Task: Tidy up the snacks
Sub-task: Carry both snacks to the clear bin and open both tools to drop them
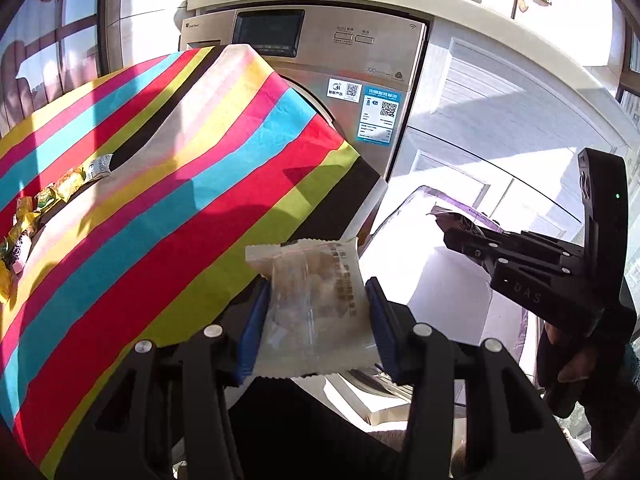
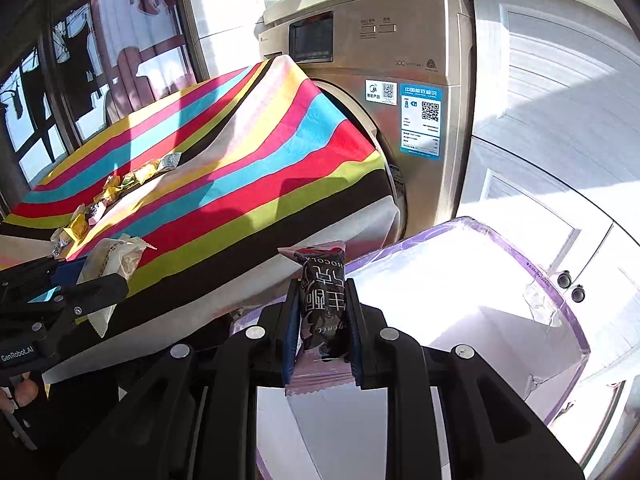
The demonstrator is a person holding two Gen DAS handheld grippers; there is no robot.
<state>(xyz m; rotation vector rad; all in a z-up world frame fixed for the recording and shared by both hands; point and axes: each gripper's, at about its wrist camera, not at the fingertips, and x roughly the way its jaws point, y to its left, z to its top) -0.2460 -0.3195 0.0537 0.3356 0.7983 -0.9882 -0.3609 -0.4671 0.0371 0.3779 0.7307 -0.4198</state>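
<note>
My left gripper is shut on a clear-and-white snack packet, held in the air off the near right corner of the striped table. It also shows at the left of the right wrist view, with the packet. My right gripper is shut on a dark chocolate bar wrapper, held over the near rim of a white box with purple edges. It also shows at the right of the left wrist view, over the box. Several small yellow and green snacks lie in a row on the table's left.
A silver washing machine stands behind the table's far corner. White cabinet doors fill the right. Windows with curtains are at the left. The row of snacks also shows in the right wrist view.
</note>
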